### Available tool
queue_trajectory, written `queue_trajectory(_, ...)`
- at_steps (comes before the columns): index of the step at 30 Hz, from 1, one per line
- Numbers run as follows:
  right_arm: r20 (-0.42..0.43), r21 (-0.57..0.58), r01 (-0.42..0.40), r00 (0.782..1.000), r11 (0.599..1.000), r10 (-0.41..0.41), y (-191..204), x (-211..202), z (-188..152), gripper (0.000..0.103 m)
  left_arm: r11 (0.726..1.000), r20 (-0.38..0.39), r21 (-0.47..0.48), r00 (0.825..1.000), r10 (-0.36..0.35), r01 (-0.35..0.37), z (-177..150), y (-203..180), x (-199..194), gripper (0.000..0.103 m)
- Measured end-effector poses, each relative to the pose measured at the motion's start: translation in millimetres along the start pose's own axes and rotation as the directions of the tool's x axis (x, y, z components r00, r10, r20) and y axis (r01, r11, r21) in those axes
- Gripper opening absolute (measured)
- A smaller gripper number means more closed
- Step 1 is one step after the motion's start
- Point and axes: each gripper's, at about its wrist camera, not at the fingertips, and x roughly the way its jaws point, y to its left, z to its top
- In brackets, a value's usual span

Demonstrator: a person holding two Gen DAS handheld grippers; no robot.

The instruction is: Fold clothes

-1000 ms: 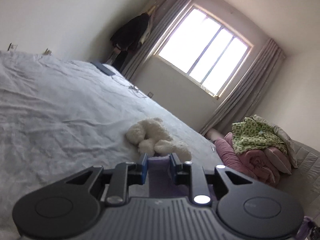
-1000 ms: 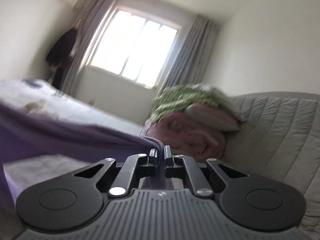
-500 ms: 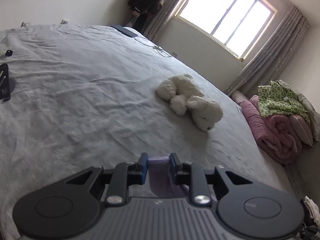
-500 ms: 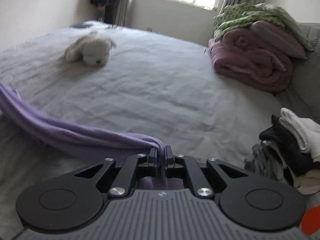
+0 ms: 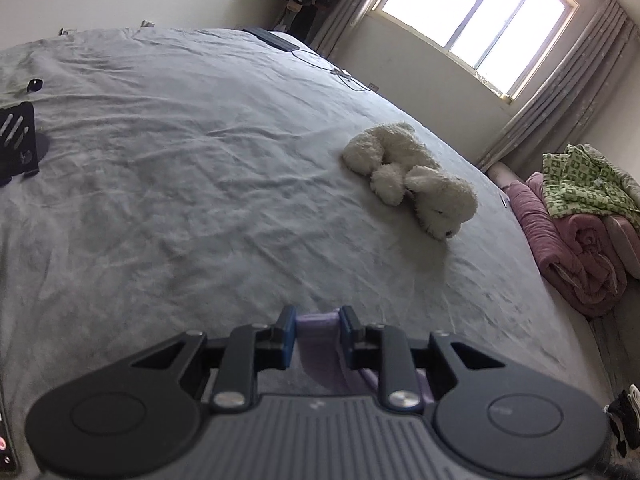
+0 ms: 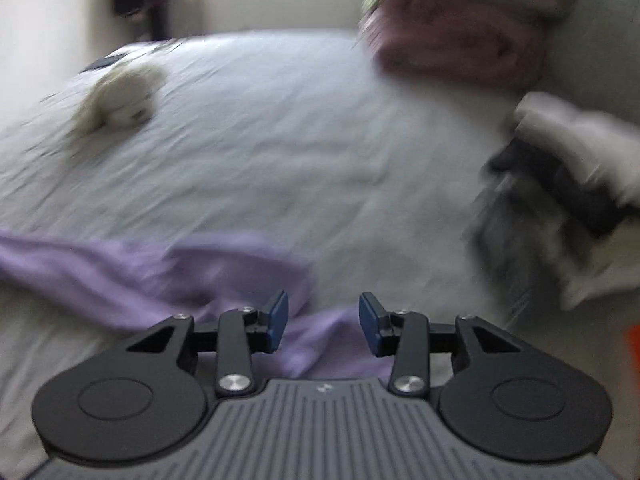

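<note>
While clamped on a fold of the purple garment [image 5: 318, 330], left gripper [image 5: 318, 334] low over the grey bedsheet [image 5: 180, 200], blue pads pressed against the cloth from both sides. Purple fabric bunched between the fingers and trailing back under the gripper body toward the right. Ahead on the sheet, a white plush dog [image 5: 412, 178] lying on its side, well apart from the gripper. Farther right, off the bed edge, a rolled pink blanket [image 5: 568, 252] with a green patterned cloth [image 5: 580, 180] draped on top. At the left edge, a black slotted stand [image 5: 16, 140] resting on the sheet; beyond the bed, a bright window [image 5: 476, 16] with grey curtains.

Right gripper [image 6: 323, 322] spread wide, blue pads apart and holding nothing (view heavily blurred). Same purple garment [image 6: 160, 264] lying loose on the bedsheet [image 6: 280, 128], one rumpled stretch running left from the gripper and another patch directly under the gap between the fingers. Touching the pads or not: cannot tell. To the right, a smeared pile of dark and white clothes [image 6: 560, 184]; plush dog [image 6: 120, 100] far left, pink blanket [image 6: 460, 44] at the top.
</note>
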Motion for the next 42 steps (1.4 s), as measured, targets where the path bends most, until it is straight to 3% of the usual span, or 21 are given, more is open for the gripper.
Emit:
queue_trajectory(1,-0.039,-0.008,-0.042,0.998,0.999,0.042,-0.6,3.0,-5.3,0.043,1.000,-0.001,0.000,1.000,0.003,-0.003,-0.2,-0.8,1.0,0.023)
queue_trajectory(4,-0.088,-0.154,-0.021,0.996,0.988,0.008,14.3,6.3,-23.2,0.043,1.000,-0.008,-0.002,1.000,0.014,-0.014,-0.5,-2.2,3.8,0.023)
queue_trajectory(7,-0.117,-0.204,-0.087,0.991,0.975,0.064,21.2,6.5,-36.5,0.043,1.000,-0.012,-0.002,1.000,0.011,-0.011,-1.6,-4.4,5.4,0.023)
queue_trajectory(10,-0.096,-0.237,-0.071,0.994,0.969,0.049,33.7,14.4,-37.5,0.043,1.000,0.001,0.004,1.000,0.005,-0.005,-3.6,-9.1,5.0,0.023)
queue_trajectory(11,-0.085,-0.243,-0.064,0.995,0.968,0.044,36.7,17.9,-34.9,0.035,1.000,0.007,0.006,1.000,0.002,-0.002,-4.2,-10.6,4.7,0.023)
queue_trajectory(12,-0.073,-0.247,-0.056,0.997,0.967,0.039,39.4,21.3,-32.2,0.015,1.000,0.015,0.006,1.000,-0.002,0.002,-4.3,-11.8,3.9,0.023)
queue_trajectory(13,-0.060,-0.224,-0.046,0.998,0.974,0.034,37.3,21.3,-28.7,0.003,1.000,0.029,0.002,1.000,-0.009,0.009,-3.4,-12.2,2.2,0.023)
queue_trajectory(14,-0.046,-0.200,-0.036,0.999,0.979,0.028,35.1,21.1,-25.3,0.000,1.000,0.044,-0.003,0.999,-0.020,0.020,-2.1,-12.4,0.0,0.023)
queue_trajectory(18,0.134,-0.128,0.083,0.989,0.988,-0.066,24.0,-11.9,-6.4,0.000,0.996,0.110,-0.034,0.991,-0.083,0.087,5.0,-10.8,-10.3,0.023)
queue_trajectory(20,0.242,-0.063,0.132,0.964,0.989,-0.113,13.3,-41.3,3.5,0.000,0.988,0.135,-0.062,0.982,-0.129,0.138,9.5,-9.0,-14.8,0.023)
queue_trajectory(23,0.366,0.040,0.142,0.919,0.989,-0.147,0.1,-84.2,13.3,0.000,0.975,0.172,-0.098,0.968,-0.181,0.200,15.7,-8.1,-20.6,0.023)
queue_trajectory(27,0.432,0.102,0.084,0.894,0.991,-0.120,-14.6,-128.9,17.8,0.000,0.965,0.206,-0.112,0.956,-0.210,0.236,24.3,-6.7,-32.7,0.023)
queue_trajectory(33,0.357,0.131,-0.050,0.934,0.990,0.000,-30.7,-145.8,13.8,0.000,0.956,0.137,-0.131,0.960,-0.243,0.261,23.1,1.8,-53.8,0.023)
queue_trajectory(37,0.346,0.151,-0.161,0.933,0.975,0.100,-35.2,-179.1,-0.4,0.000,0.936,0.095,-0.172,0.951,-0.296,0.308,21.3,18.2,-85.0,0.023)
queue_trajectory(41,0.337,0.171,-0.267,0.921,0.948,0.198,-39.6,-211.9,-14.6,0.000,0.960,0.094,-0.153,0.970,-0.223,0.236,8.4,33.8,-105.2,0.023)
queue_trajectory(42,0.315,0.163,-0.242,0.931,0.956,0.182,-40.5,-210.3,-15.5,0.000,0.967,0.070,-0.152,0.978,-0.196,0.205,3.2,35.1,-98.7,0.023)
